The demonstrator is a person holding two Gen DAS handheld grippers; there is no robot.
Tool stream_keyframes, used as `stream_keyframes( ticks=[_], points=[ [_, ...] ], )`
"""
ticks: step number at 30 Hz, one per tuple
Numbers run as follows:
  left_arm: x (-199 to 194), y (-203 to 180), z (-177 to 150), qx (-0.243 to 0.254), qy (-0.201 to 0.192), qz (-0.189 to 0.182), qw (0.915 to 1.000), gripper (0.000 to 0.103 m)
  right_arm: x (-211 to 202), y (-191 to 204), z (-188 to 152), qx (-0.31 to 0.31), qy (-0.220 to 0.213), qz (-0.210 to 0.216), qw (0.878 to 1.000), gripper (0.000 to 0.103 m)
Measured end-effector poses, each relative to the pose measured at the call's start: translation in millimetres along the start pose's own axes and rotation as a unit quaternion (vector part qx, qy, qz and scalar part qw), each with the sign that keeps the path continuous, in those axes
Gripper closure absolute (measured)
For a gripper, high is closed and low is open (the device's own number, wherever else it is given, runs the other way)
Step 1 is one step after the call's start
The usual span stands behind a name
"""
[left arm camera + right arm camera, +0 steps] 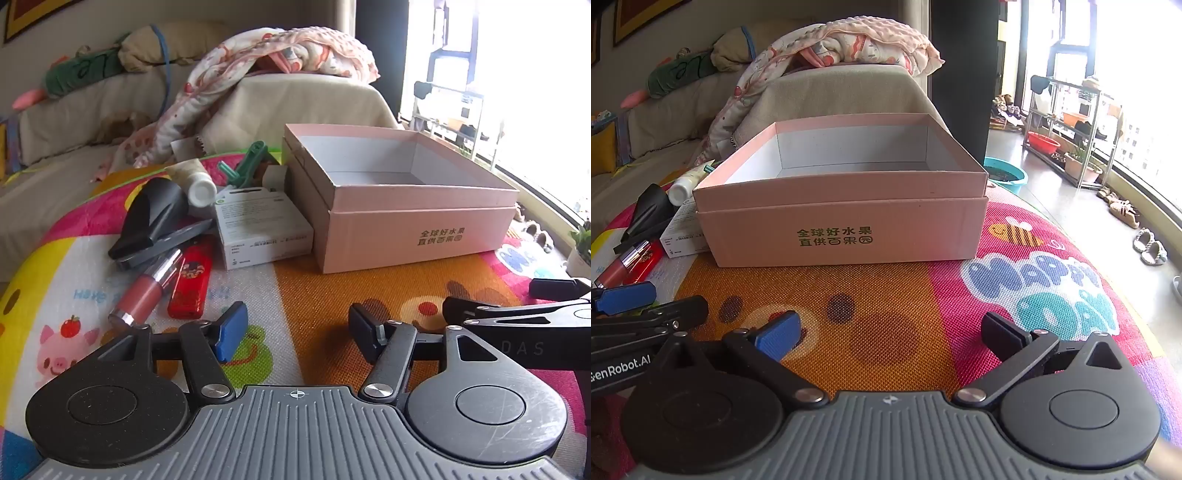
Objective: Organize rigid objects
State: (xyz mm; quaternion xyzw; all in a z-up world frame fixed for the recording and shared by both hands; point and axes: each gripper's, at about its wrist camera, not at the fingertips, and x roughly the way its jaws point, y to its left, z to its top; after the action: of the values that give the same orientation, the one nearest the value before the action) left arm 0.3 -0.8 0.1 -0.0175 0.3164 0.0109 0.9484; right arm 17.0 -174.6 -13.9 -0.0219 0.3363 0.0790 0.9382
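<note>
- Pink cardboard box (846, 229) sat open and empty on the colourful play mat (886, 317), green lettering on its front wall.
- Left of the box, piled close together: white carton (264, 230) touching the box's side, black hair-dryer nozzle (151, 218), white-capped tube (194, 182), green plastic clip (247, 164).
- Nearer the camera, red lighter (190, 280) and pink lip-gloss tube (147, 284) lay side by side, touching.
- Left gripper (297, 332) hung low over the orange patch of mat, jaws spread, nothing between them, just short of the lighter.
- Right gripper (892, 332) hovered in front of the box, jaws spread wide and empty.
- Behind, sofa (85, 110) draped with a patterned blanket (258, 59).
</note>
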Motion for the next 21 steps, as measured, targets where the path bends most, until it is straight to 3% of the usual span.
stream_keyframes(
  ticks=[21],
  points=[
    [-0.1, 0.0, -0.1, -0.002, -0.001, -0.002, 1.0, 0.037, -0.2, 0.1, 0.0, 0.0, 0.001, 0.0, 1.0, 0.0]
  ],
)
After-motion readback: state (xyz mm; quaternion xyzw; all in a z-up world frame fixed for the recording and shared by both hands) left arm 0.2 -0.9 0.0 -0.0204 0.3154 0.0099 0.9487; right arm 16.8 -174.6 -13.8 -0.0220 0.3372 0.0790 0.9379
